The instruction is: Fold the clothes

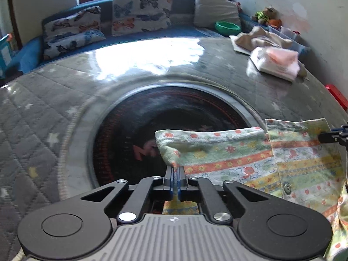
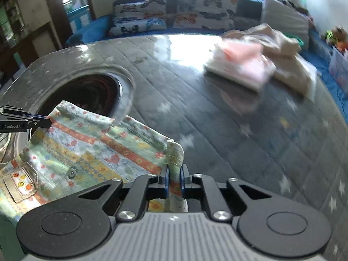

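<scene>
A small striped, floral-print garment with a snap button lies over the edge of a dark round opening in a grey quilted cover. My left gripper is shut on its left corner, the cloth pinched between the blue pads. In the right wrist view the same garment spreads to the left, and my right gripper is shut on its right corner, fabric bunched between the pads. The left gripper's tip shows at the left edge there; the right gripper's tip shows at the right edge of the left wrist view.
The dark round opening sits under the garment's left part. A stack of folded pink and white clothes and a beige garment lie on the grey star-patterned cover. Butterfly cushions and a green bowl line the far side.
</scene>
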`<state>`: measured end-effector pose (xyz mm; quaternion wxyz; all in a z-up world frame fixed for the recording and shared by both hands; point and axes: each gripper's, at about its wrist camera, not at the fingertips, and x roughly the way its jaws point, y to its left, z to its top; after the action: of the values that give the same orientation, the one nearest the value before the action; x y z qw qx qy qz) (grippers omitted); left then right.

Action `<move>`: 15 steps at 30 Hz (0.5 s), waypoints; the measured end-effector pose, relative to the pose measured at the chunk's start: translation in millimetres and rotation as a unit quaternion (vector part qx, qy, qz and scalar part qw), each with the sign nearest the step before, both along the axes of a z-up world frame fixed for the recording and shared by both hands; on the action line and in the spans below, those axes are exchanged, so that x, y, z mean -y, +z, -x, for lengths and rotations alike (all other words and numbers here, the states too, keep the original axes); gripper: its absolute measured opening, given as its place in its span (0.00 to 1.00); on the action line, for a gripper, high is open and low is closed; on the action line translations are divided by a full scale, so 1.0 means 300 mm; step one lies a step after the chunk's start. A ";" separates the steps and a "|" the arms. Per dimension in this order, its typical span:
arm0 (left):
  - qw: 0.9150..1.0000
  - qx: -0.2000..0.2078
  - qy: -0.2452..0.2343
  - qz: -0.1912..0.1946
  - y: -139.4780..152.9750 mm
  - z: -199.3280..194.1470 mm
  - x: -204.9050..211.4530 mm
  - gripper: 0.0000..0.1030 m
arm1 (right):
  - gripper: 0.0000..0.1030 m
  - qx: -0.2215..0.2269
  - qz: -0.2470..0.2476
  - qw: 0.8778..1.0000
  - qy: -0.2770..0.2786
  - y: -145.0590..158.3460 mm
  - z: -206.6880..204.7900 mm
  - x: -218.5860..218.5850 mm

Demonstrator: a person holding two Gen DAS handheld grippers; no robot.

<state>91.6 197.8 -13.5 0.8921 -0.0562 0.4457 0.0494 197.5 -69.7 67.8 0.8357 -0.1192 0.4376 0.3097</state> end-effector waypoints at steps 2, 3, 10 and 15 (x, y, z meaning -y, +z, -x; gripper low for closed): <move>1.000 0.007 0.014 -0.004 0.016 0.014 -0.032 0.03 | 0.08 0.009 -0.003 1.000 0.011 0.017 -0.016 -0.049; 1.000 0.010 0.021 -0.006 0.023 0.021 -0.048 0.02 | 0.08 0.013 -0.004 1.000 0.017 0.025 -0.026 -0.076; 0.995 0.034 0.089 -0.030 0.078 0.042 -0.216 0.00 | 0.07 0.062 -0.020 0.997 0.040 0.090 -0.101 -0.276; 0.992 0.036 0.118 -0.010 0.084 0.035 -0.313 0.01 | 0.07 0.088 -0.023 0.995 0.034 0.098 -0.167 -0.404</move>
<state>81.0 291.7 11.6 0.8959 -0.1011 0.4029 0.1572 247.6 51.4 97.3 0.8625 -0.1419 0.3507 0.3360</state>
